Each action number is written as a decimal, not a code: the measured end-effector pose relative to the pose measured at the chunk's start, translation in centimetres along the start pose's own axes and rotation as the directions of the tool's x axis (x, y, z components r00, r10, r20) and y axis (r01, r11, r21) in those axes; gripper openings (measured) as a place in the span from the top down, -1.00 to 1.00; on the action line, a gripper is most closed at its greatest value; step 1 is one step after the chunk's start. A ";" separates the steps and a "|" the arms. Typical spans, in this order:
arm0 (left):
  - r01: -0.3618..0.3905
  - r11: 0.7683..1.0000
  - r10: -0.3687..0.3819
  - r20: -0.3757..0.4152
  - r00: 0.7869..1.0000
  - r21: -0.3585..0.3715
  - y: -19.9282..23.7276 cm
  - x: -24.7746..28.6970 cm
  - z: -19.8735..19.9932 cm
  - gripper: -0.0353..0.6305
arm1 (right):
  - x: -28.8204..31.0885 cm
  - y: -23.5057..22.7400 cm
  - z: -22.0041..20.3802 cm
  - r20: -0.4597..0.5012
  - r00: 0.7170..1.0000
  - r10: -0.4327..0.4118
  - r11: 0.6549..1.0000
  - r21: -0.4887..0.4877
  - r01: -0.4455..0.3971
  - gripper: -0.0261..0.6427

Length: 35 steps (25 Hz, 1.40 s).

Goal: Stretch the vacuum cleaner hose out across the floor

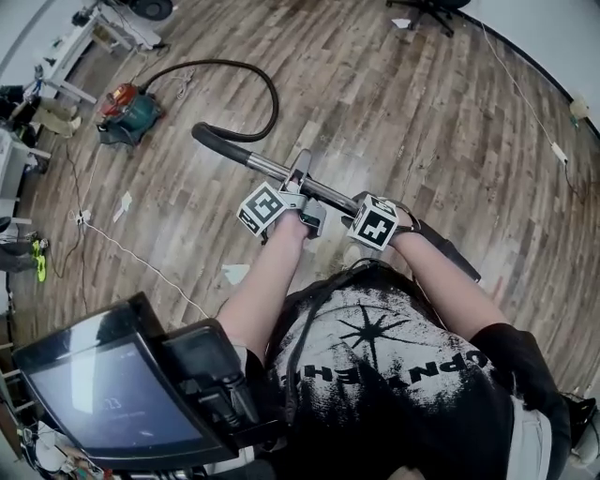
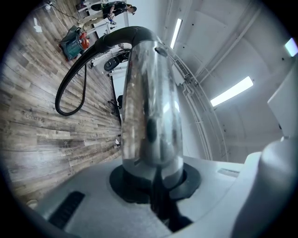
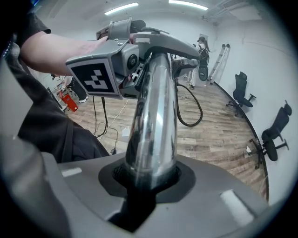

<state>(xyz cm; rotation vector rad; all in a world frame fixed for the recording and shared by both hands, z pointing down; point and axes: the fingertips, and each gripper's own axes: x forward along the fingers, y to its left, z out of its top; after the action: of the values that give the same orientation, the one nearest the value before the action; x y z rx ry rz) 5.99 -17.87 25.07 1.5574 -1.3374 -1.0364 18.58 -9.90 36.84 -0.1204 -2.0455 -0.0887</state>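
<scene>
The vacuum cleaner (image 1: 127, 111), green and red, sits on the wood floor at the upper left. Its black hose (image 1: 267, 94) curves in a loop from the body to a black curved handle (image 1: 216, 138), which joins a chrome wand tube (image 1: 272, 169). My left gripper (image 1: 302, 195) is shut on the tube, and my right gripper (image 1: 364, 212) is shut on it further down. In the left gripper view the tube (image 2: 151, 116) rises out of the left gripper (image 2: 153, 181) toward the looped hose (image 2: 70, 93). In the right gripper view the tube (image 3: 153, 125) passes through the right gripper (image 3: 146, 179).
A white cable (image 1: 141, 262) and paper scraps (image 1: 234, 273) lie on the floor at the left. Desks (image 1: 66, 56) stand along the left wall. An office chair (image 1: 431, 11) stands at the top, and two chairs (image 3: 242, 90) stand by the right wall.
</scene>
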 end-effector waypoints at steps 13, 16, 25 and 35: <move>0.018 0.999 -0.019 -0.034 0.999 -0.026 -0.2 -12.9 -3.0 0.75 | 1.4 13.4 -0.6 -0.026 0.998 -0.051 0.997 0.060 0.052 0.57; 0.027 0.999 -0.029 -0.047 0.999 -0.032 -0.9 -13.7 -4.5 0.75 | 0.8 14.9 -1.7 -0.035 0.998 -0.058 0.996 0.059 0.059 0.61; 0.041 0.999 -0.041 -0.022 0.999 -0.034 -3.5 -13.5 -7.5 0.75 | -2.2 15.1 -4.6 -0.039 0.996 -0.077 0.997 0.026 0.078 0.65; 0.017 1.000 -0.017 0.028 0.999 -0.025 -7.2 -12.3 -18.5 0.75 | -7.9 16.0 -15.1 -0.029 0.999 -0.041 0.999 -0.019 0.041 0.65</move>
<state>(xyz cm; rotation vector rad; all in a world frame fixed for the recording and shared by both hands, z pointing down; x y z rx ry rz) 24.50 -3.64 25.23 1.5430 -1.3270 -1.0855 37.46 3.84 36.88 -0.0879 -2.0185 -0.1338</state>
